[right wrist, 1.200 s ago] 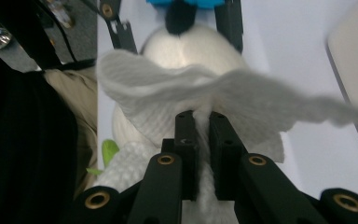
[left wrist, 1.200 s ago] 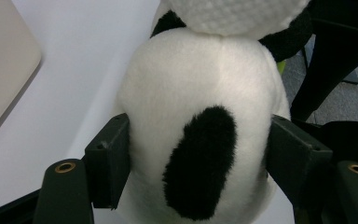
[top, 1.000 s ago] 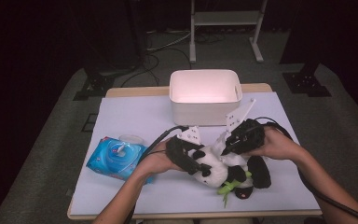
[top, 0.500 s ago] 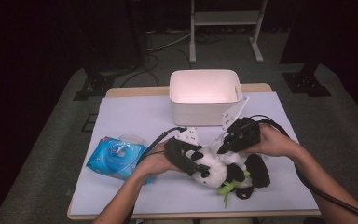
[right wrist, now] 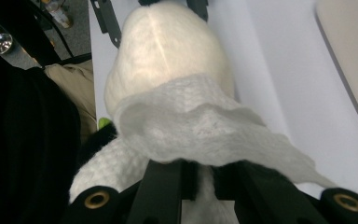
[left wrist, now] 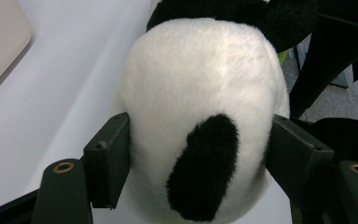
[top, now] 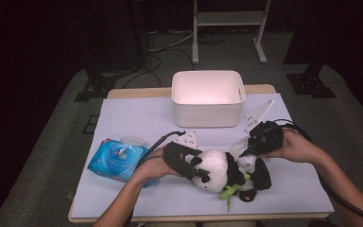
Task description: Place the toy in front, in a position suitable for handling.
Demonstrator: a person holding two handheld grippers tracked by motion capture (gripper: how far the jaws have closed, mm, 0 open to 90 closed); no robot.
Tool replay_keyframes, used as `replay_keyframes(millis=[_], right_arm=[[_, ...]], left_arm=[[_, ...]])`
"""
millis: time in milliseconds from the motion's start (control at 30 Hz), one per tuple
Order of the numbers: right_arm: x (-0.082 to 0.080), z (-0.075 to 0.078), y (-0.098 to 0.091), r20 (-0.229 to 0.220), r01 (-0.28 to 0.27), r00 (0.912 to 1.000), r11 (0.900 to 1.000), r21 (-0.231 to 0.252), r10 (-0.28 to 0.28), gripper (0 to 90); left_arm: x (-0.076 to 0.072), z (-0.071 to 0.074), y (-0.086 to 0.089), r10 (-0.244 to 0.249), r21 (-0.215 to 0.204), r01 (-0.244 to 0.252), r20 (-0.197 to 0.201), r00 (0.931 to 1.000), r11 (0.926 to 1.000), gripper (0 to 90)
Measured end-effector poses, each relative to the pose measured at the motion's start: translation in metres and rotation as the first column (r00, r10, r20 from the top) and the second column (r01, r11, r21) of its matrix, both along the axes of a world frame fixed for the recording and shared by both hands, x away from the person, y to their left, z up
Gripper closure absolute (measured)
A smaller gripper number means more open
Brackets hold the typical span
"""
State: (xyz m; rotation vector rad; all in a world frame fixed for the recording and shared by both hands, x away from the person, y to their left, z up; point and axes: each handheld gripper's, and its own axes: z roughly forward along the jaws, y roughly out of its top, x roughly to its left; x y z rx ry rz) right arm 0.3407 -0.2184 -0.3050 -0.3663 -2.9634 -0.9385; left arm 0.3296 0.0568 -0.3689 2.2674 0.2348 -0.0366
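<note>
A: What is the left tool (left wrist: 198, 154) doing?

B: Its two jaws press on either side of the toy panda's (left wrist: 200, 116) white head, just by a black ear patch. In the high view that tool (top: 196, 172) reaches in from the left and clamps the head end.

A: And the right tool (right wrist: 205, 177)?

B: Its jaws are nearly together, pinching a white wipe (right wrist: 200, 126) that drapes over the panda's (right wrist: 168, 51) white fur. In the high view the right tool (top: 246, 150) sits on the panda's (top: 217, 168) body, with the hand (top: 295, 146) behind it.

A: Where does the panda lie?

B: On its side on the white surface (top: 132, 113), near the front edge, between both hands. A blue pack of wipes (top: 118, 158) lies just left of the left hand, and a white bin (top: 208, 111) stands behind, well apart.
</note>
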Motion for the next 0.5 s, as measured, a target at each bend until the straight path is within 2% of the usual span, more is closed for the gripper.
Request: replay_keyframes(millis=[233,400,500], right_arm=[[-0.004,0.000,-0.025,-0.007,0.046,0.9989,0.9989,0.012,-0.046,82.4],[-0.006,-0.004,-0.024,-0.012,0.035,0.9993,0.9992,0.020,-0.035,82.4],[-0.007,-0.006,-0.021,-0.019,0.030,0.9994,0.9994,0.016,-0.030,82.4]], left_arm=[[0.001,0.000,0.000,0.001,0.001,-0.001,-0.011,0.9999,1.0000,27.4],[0.001,0.004,-0.002,0.002,0.034,-0.001,-0.027,0.9996,0.9994,22.1],[0.002,0.005,-0.002,0.002,0.038,-0.001,-0.042,0.9991,0.9993,19.9]])
